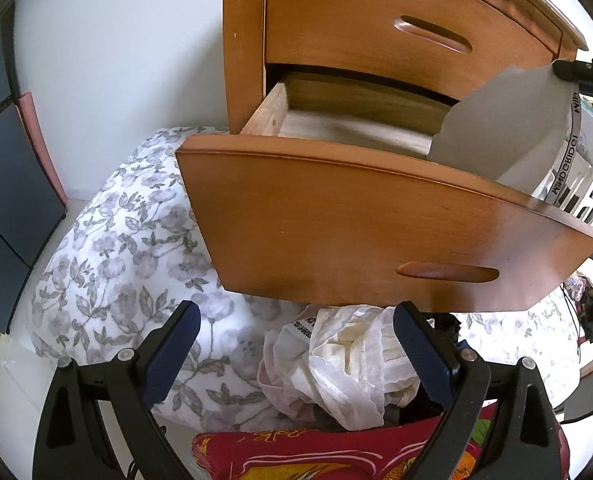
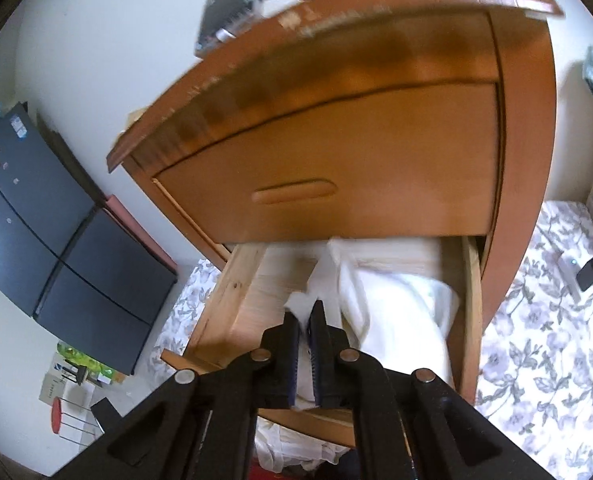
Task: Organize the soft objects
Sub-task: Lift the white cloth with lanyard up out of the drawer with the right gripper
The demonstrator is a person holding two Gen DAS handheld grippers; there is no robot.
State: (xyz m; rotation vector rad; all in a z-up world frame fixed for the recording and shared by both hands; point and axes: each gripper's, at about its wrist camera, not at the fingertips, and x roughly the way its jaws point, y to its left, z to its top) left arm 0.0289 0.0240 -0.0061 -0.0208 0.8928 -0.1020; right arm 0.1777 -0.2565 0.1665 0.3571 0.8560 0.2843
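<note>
White garment [image 2: 396, 312], orange-brown drawer [image 1: 376, 220], grey-floral bedsheet [image 1: 128, 248] (red patterned cloth [image 1: 296, 456] below).

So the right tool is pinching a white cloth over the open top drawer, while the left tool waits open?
Nearly. The open drawer is the lower one; the top drawer is closed, as the right wrist view shows. The right tool does pinch the white cloth, and the left tool is open.
</note>
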